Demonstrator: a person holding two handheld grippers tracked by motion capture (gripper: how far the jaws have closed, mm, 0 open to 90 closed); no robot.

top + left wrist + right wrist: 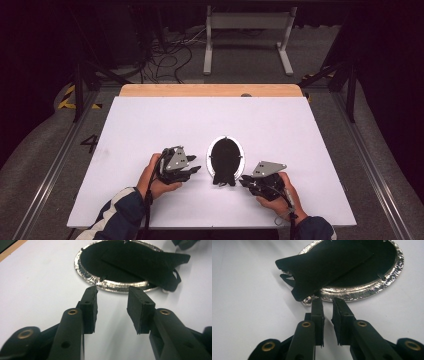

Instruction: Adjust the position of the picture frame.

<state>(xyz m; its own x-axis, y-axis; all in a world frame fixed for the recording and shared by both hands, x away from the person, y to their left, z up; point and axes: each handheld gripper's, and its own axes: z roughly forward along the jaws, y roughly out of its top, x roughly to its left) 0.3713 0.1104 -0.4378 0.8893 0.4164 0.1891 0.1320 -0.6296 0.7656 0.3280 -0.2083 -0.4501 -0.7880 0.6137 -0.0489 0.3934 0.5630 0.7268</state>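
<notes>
Low in the centre of the frame, the oval frame (226,156) looks light, rigid and slippery, best held at its silver rim (117,287), while left gripper (112,308) and right gripper (328,315) are both released and empty.

The counter (150,120) is plain white, with a bare light-wood strip (210,90) along its far edge. The oval frame (85,277) has a silver, crinkled, glittering rim; its back (120,262) is matt black, and so is the stand flap (322,267). Both tools, left (112,305) and right (327,307), are black with brass-coloured rivets, each topped by a grey plate (177,159). The sleeve (117,212) is navy with white stripes. The floor (240,60) is grey, with yellow-and-black tape (67,100).
</notes>
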